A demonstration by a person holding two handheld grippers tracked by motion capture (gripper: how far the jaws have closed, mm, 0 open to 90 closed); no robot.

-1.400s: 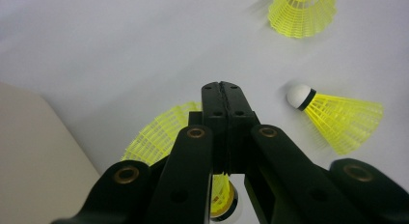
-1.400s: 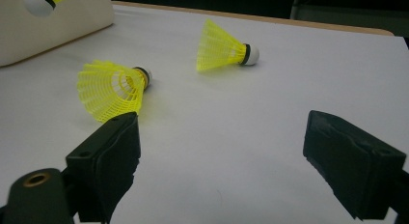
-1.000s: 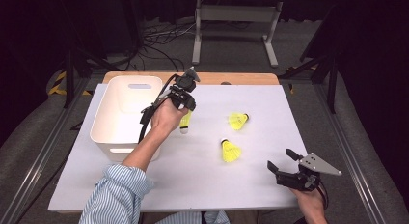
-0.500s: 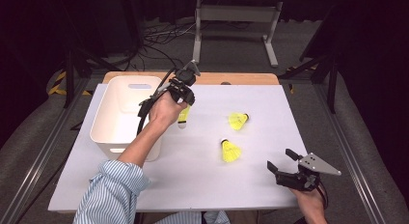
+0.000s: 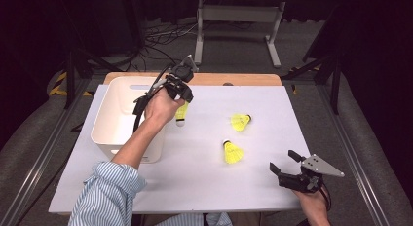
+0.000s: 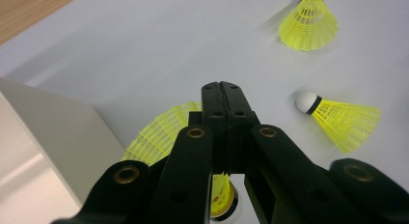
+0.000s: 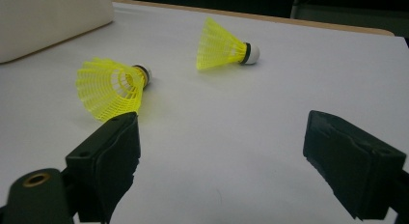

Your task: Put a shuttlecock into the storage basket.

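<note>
My left gripper [image 5: 184, 98] hangs just right of the white bin [image 5: 117, 119], a little above the table. Its jaws [image 6: 222, 89] are shut on the skirt of a yellow shuttlecock [image 5: 181, 112], which dangles cork down; in the left gripper view the held shuttlecock [image 6: 159, 132] shows under the jaws. Two more yellow shuttlecocks lie on the white table: one [image 5: 240, 121] at the centre right, the other [image 5: 233, 152] nearer me. My right gripper [image 5: 285, 161] rests open at the front right. Nothing sits between its jaws [image 7: 224, 132], and the near shuttlecock [image 7: 113, 89] lies ahead of them to the left.
The bin's pale wall [image 6: 53, 132] stands close on the left of the held shuttlecock. A wooden board edge [image 5: 234, 79] runs along the back of the white table sheet [image 5: 195, 187]. Dark floor, cables and a metal stand [image 5: 238, 21] lie beyond.
My left hand has risen and drifted a little left toward the bin, lifting the shuttlecock with it. The right gripper and the two lying shuttlecocks have stayed put.
</note>
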